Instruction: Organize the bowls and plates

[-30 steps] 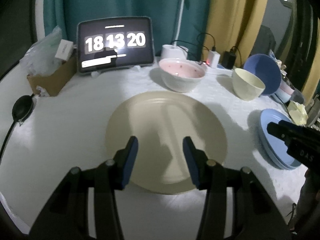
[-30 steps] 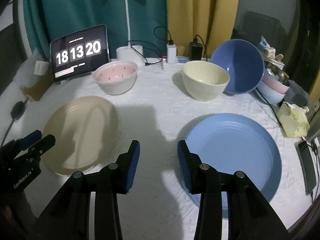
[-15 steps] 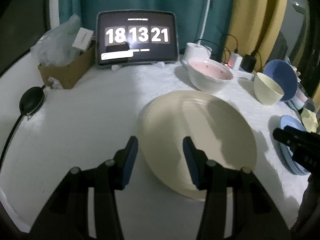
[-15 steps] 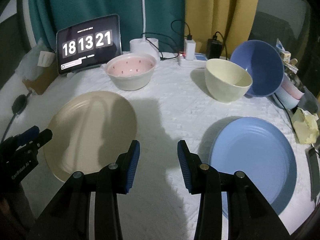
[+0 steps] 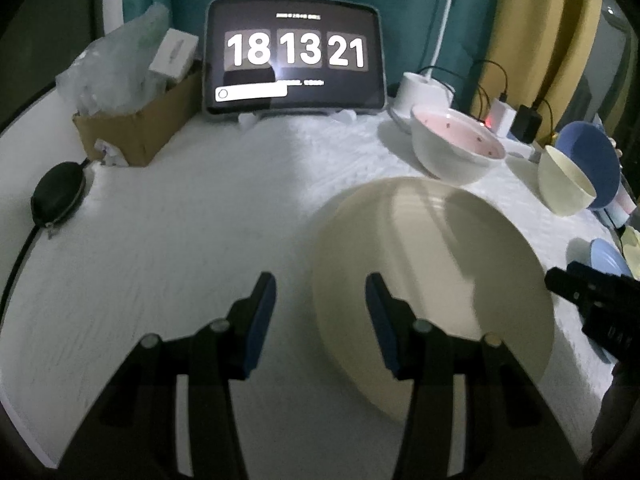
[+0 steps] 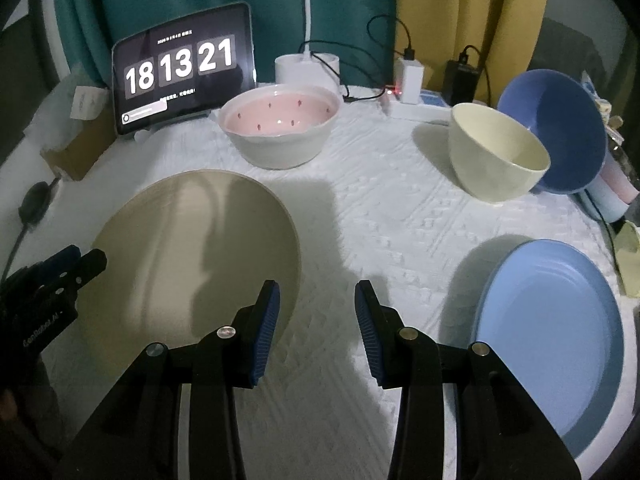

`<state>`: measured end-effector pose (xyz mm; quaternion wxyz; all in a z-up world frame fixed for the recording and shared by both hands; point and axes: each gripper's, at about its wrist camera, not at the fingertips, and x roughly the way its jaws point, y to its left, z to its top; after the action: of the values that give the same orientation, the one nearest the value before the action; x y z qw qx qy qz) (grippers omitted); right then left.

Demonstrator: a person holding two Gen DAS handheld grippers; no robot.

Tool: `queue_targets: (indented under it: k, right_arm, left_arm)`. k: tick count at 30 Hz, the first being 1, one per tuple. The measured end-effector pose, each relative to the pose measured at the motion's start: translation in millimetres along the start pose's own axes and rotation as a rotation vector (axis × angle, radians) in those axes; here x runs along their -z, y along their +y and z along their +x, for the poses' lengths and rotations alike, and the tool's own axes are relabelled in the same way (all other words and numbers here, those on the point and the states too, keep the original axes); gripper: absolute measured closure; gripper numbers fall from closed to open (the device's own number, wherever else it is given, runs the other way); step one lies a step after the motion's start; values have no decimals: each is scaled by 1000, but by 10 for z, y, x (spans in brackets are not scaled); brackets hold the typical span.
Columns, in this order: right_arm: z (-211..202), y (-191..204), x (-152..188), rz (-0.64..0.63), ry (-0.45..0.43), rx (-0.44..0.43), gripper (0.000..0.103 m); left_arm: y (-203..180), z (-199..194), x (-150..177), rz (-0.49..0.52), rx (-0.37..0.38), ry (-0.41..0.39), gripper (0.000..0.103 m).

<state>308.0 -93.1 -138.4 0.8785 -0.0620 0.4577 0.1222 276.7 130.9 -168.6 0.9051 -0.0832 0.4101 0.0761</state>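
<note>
- White textured cloth covers the whole worktop (image 6: 380, 220), which carries every dish in view.
- Beige, the big plate (image 6: 192, 256) lies flat on the cloth toward the left of the right wrist view, in shadow.
- Light blue, a second plate (image 6: 556, 328) lies flat at the right; in the left wrist view it looks like more than one plate stacked, but I cannot tell for sure.
- Dark screen of a tablet (image 5: 296, 54) stands propped at the back, showing large white digits.
- Deep blue, a bowl (image 6: 560, 128) leans on its side at the back right, touching the cream bowl in front of it.
- Pink inside and white outside, a speckled bowl (image 6: 280, 128) stands upright behind the beige plate, apart from it.
- Cream, a smaller bowl (image 6: 496, 156) sits slightly tilted, well apart from the pink one.
- Brown cardboard box (image 5: 136, 128) holding crumpled plastic sits at the back left, beside the tablet.
- Black with blue pads, the left tool (image 5: 320, 312) hangs released, nothing between its jaws; its right finger is over the beige plate's left rim, its left finger over bare cloth.
- Black likewise, the right tool (image 6: 316, 320) is released and empty above the cloth between the two plates, its left finger over the beige plate's right edge.
- Black, a small oval pouch (image 5: 58, 192) with a cord lies at the left edge.
</note>
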Motion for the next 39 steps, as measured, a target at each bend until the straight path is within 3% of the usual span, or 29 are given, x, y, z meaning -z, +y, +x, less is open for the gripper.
queue_targets:
  k: [10, 15, 18, 20, 28, 39]
  right_arm:
    - [276, 71, -81, 5, 44, -34, 62]
    - [356, 108, -68, -5, 66, -49, 62]
    - [372, 129, -65, -13, 66, -67, 69]
    - [357, 163, -61, -30, 63, -75, 76]
    - [264, 136, -42, -30, 47, -69, 82]
    - [-69, 31, 10, -11, -12, -58, 82]
  left_arm:
    - [-12, 231, -25, 15, -15, 56, 55]
    - [-47, 254, -24, 39, -17, 45, 55]
    - [-81, 251, -24, 60, 1, 43, 56]
    - [-116, 241, -16, 78, 17, 46, 56]
    - [-144, 170, 18, 65, 49, 53, 61]
    - [-303, -152, 61, 92, 65, 8, 61]
